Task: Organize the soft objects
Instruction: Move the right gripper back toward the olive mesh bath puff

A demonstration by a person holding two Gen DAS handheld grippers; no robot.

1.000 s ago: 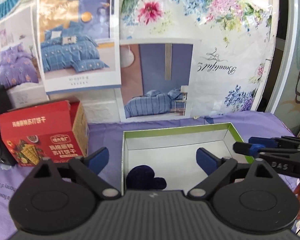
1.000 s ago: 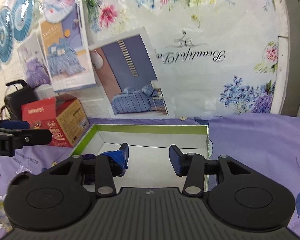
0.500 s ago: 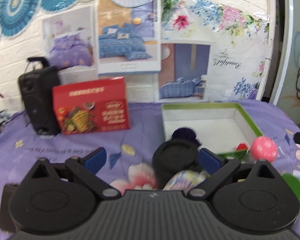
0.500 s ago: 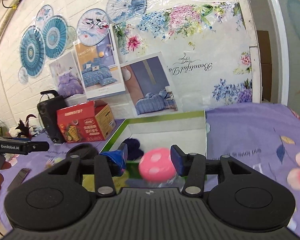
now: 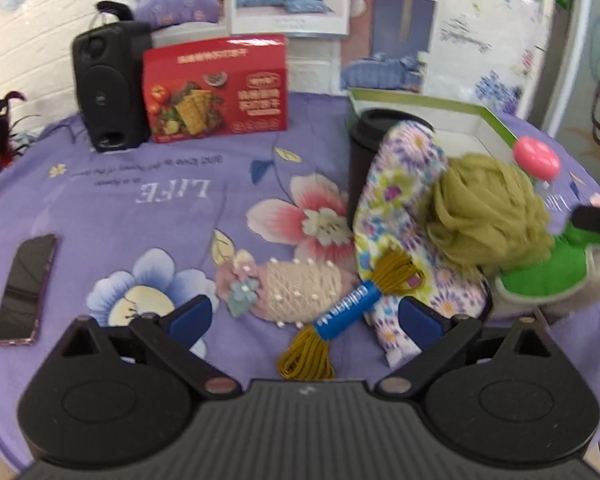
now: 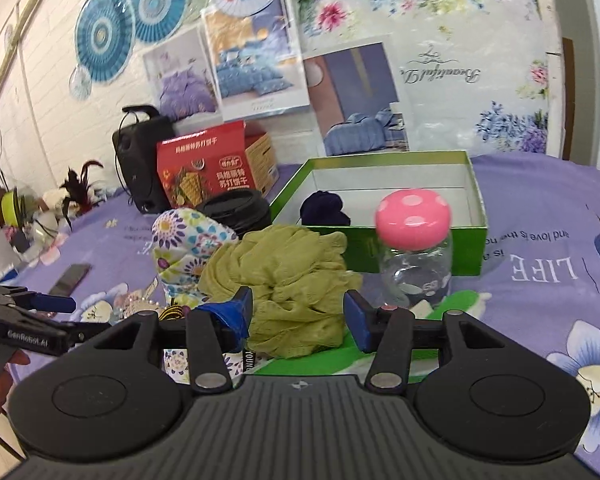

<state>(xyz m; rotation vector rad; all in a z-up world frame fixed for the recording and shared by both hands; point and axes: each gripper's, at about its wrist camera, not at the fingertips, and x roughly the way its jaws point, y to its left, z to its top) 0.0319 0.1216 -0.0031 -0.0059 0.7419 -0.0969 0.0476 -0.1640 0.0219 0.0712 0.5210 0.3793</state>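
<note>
Left wrist view: the left gripper has pulled back from the green box, fingers wide apart and empty, above the yellow cord bundle. Only here shows the pink hair net and a phone on open purple table.

Right wrist view: the right gripper has backed off too, fingers open around the olive scarf. Only here shows the dark blue soft thing inside the box, behind the pink-lidded jar.
</note>
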